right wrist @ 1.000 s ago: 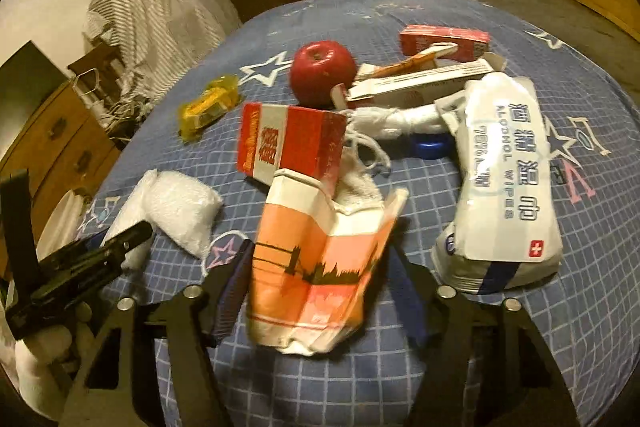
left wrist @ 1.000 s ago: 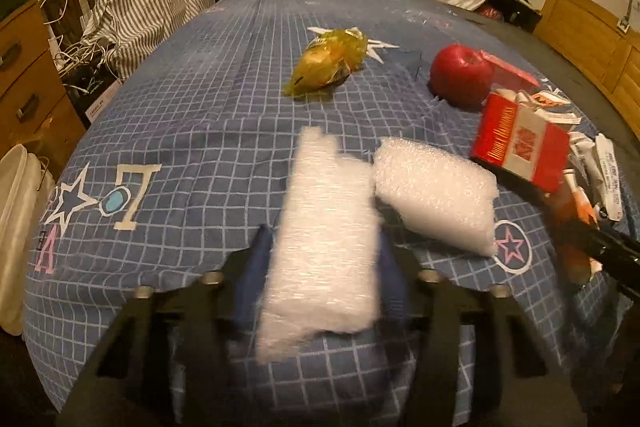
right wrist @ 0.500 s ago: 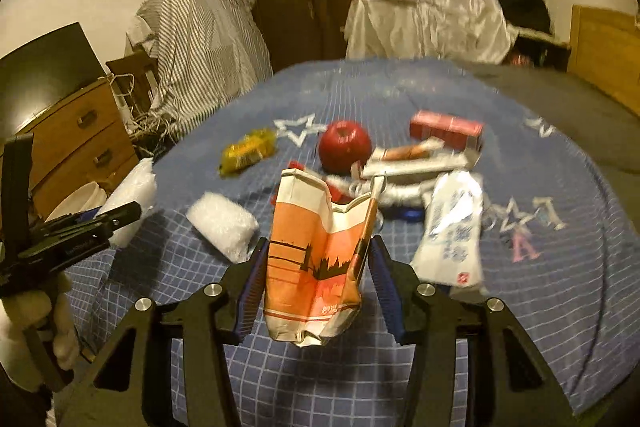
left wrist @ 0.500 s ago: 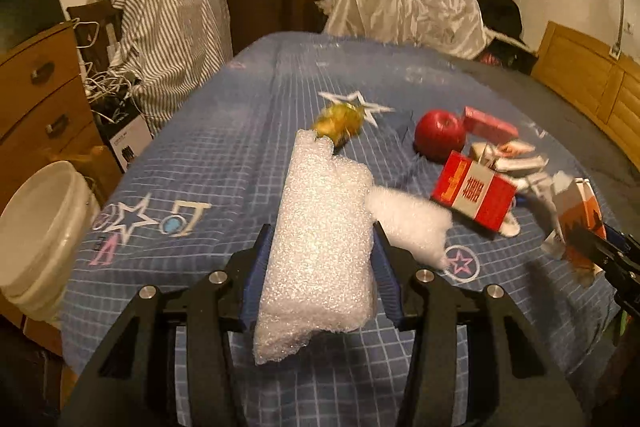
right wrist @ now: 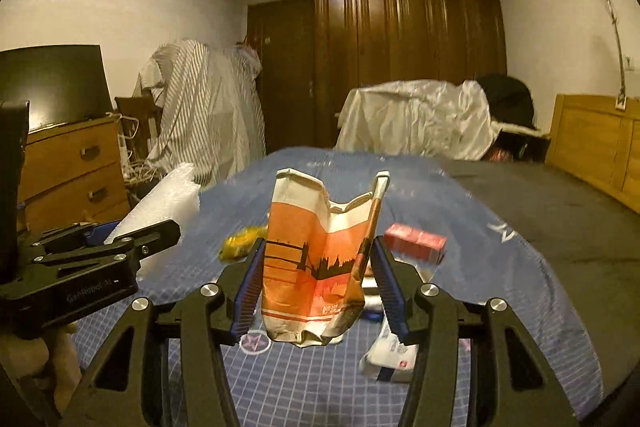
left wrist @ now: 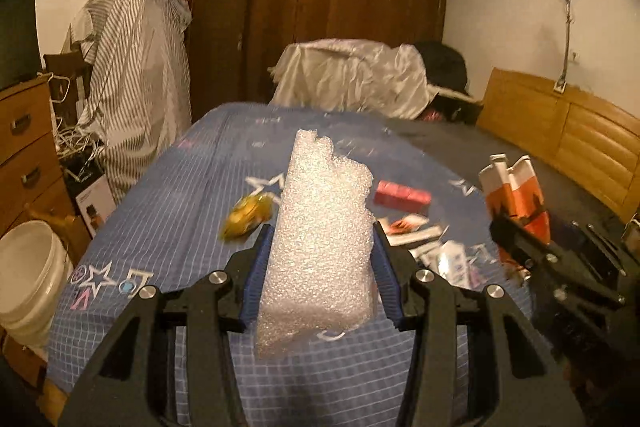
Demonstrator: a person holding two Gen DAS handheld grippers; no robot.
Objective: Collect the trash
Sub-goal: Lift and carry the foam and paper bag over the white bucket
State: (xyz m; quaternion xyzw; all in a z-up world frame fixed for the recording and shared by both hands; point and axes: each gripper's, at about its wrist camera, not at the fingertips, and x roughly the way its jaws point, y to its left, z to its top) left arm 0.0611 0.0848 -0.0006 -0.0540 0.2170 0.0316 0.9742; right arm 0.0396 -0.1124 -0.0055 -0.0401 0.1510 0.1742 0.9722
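Note:
A long piece of white bubble wrap (left wrist: 320,247) stands upright between the blue pads of my left gripper (left wrist: 320,227), which is shut on it, well above the bed. The right wrist view shows that bubble wrap (right wrist: 160,211) and the left gripper (right wrist: 120,247) at the left. My right gripper (right wrist: 318,247) grips a crumpled orange-and-white paper bag (right wrist: 312,259) that hangs clear of the bed; its jaws are opening slightly while the pads still touch the bag. In the left wrist view the bag (left wrist: 516,187) shows at the right.
The blue checked bed cover (left wrist: 160,227) carries a yellow wrapper (left wrist: 248,215), a red box (left wrist: 402,193), loose packets and a white wipes pack (right wrist: 394,351). A white bucket (left wrist: 28,275) stands on the floor at the bed's left, beside a wooden dresser (right wrist: 72,163).
Both grippers have risen from the bed with the bubble wrap and the paper bag and tilted up towards the room. The apple and the second foam piece have slipped out of sight.

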